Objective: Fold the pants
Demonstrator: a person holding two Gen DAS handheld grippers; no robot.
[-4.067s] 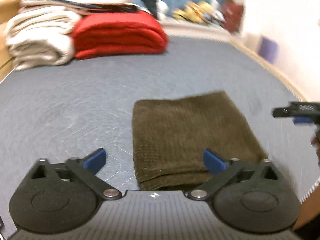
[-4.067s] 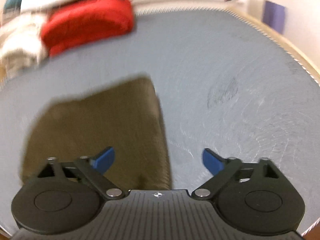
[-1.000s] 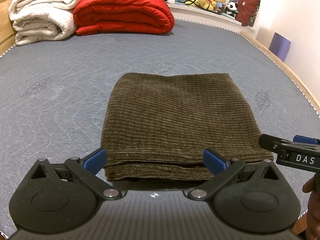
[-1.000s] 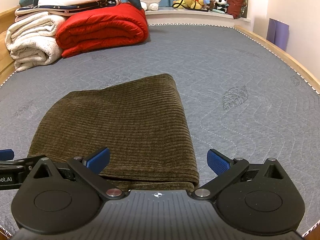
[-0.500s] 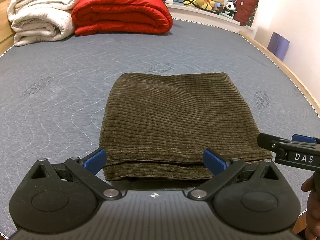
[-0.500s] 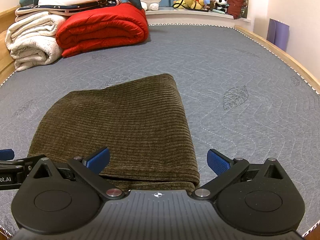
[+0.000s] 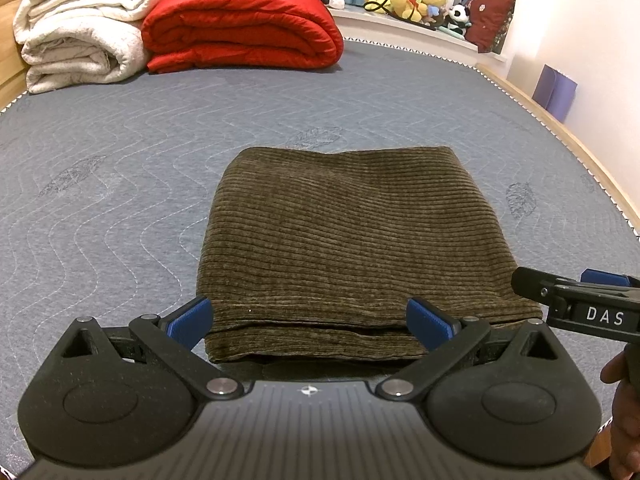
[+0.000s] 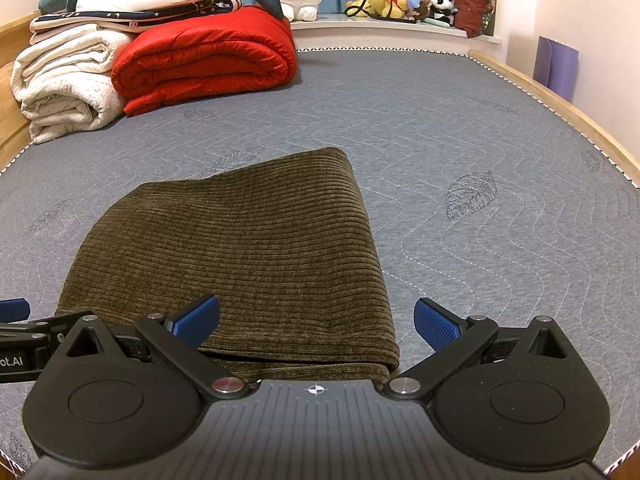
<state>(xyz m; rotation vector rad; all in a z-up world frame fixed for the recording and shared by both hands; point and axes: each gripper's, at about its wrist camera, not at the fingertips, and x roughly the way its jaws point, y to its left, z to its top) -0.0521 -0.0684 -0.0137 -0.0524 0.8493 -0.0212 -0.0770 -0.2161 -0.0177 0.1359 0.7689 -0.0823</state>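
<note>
The pants (image 7: 352, 240), olive-brown corduroy, lie folded into a compact rectangle on the grey quilted mattress (image 7: 120, 160). In the left wrist view their near edge shows stacked layers just ahead of the left gripper (image 7: 308, 320), whose jaws are spread wide, one blue pad (image 7: 188, 318) at the near left corner of the cloth and the other over its near edge, grasping nothing. The right gripper (image 7: 576, 304) reaches in from the right edge beside the near right corner of the pants, with part of a hand (image 7: 620, 400) below it. Bare mattress lies open to the left of the pants and beyond their far edge, up to a folded red comforter (image 7: 240, 28) and rolled white blankets (image 7: 80, 28) at the head of the bed. On the right, the wooden bed rail (image 7: 560, 132) runs near the pants' side. Stuffed toys (image 7: 416, 0) sit on a ledge behind.

In the right wrist view the pants (image 8: 240, 252) fill the lower left, their right edge a rounded fold that ends between the right gripper's (image 8: 316, 320) released, empty jaws. Right of that fold the mattress (image 8: 500, 220) is open all the way to the bed rail (image 8: 560, 100). The left gripper (image 8: 24, 332) shows at the left margin, beside the pants' near left corner.

Compared with four seconds earlier, the pants lie centred ahead of the left gripper instead of off to its right, and both grippers sit nearer the cloth's near edge. Over the last second nothing has visibly shifted.
</note>
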